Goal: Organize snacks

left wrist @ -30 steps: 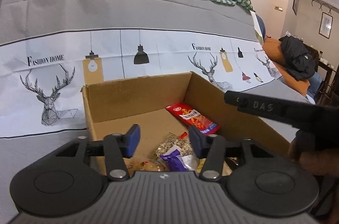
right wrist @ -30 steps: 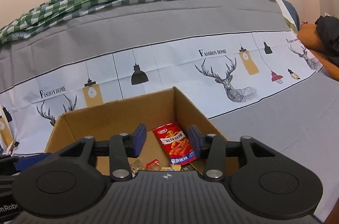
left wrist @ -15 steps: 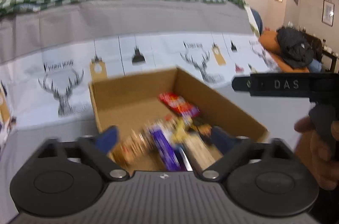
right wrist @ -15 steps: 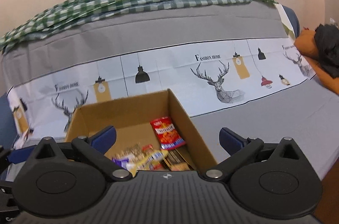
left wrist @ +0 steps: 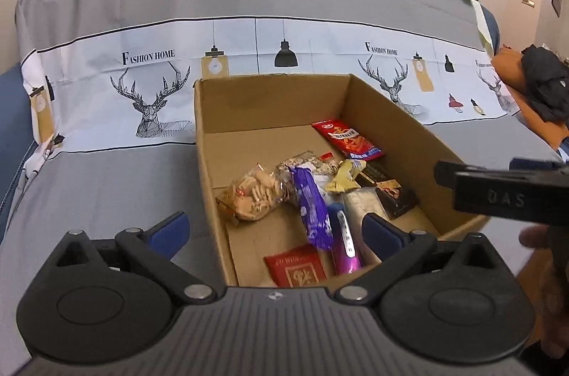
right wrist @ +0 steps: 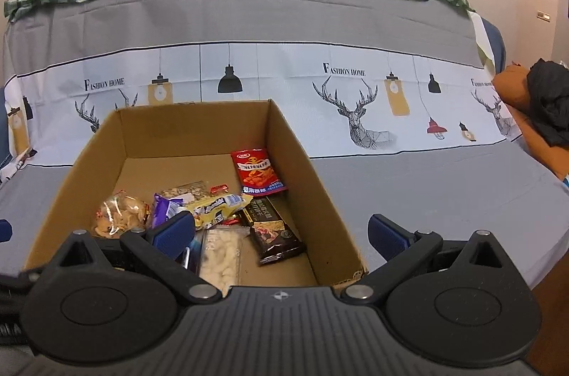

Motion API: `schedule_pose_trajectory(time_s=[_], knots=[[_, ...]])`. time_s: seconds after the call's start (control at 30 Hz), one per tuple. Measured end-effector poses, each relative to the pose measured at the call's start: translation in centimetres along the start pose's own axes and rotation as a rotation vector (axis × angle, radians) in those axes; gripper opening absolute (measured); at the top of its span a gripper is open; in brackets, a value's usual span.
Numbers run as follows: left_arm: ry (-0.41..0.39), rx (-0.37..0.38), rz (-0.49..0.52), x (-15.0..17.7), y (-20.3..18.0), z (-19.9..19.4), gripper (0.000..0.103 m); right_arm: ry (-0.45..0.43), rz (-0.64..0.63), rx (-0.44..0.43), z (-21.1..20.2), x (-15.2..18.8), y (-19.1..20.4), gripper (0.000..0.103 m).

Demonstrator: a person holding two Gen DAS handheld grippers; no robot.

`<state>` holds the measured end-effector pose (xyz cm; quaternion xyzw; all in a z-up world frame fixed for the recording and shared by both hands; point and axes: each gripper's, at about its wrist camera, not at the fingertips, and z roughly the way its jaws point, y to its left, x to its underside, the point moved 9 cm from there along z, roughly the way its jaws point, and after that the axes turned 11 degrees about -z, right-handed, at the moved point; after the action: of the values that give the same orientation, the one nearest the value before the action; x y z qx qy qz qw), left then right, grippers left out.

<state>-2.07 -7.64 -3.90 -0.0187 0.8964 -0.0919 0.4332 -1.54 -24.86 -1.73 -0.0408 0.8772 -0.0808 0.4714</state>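
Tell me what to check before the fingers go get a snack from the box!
1. Left gripper open, nothing held: ok.
2. Right gripper open, nothing held: ok.
3. Cardboard box open on top, upright: ok.
4. Snacks within view: red packet lies alone, easy pick: ok.
5. Purple packet overlaps others in the pile: not ok for a clean grab.
6. Whether snacks remain outside the box: cannot tell.

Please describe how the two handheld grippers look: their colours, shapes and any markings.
Both grippers are matte black plastic. The left gripper and the right gripper each have a ribbed dark grey top, two round discs, silver pivot pins and angled link arms ending in blue pads. In the left wrist view, the right gripper's body shows embossed letters "DAS".
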Motion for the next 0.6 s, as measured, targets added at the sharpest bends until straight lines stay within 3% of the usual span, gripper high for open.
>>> schedule_pose_trajectory(time_s=[0.13, 0.6], knots=[[0.018, 0.005, -0.019, 0.1, -0.1, 0.6, 0.103, 0.038, 0.057, -0.037, 1.1, 0.5, -0.2, 0.102], [0.068, 0.005, -0.072, 1.0, -0.3, 1.5, 0.103, 0.036, 0.04, -0.061, 1.5, 0.3, 0.5, 0.102]])
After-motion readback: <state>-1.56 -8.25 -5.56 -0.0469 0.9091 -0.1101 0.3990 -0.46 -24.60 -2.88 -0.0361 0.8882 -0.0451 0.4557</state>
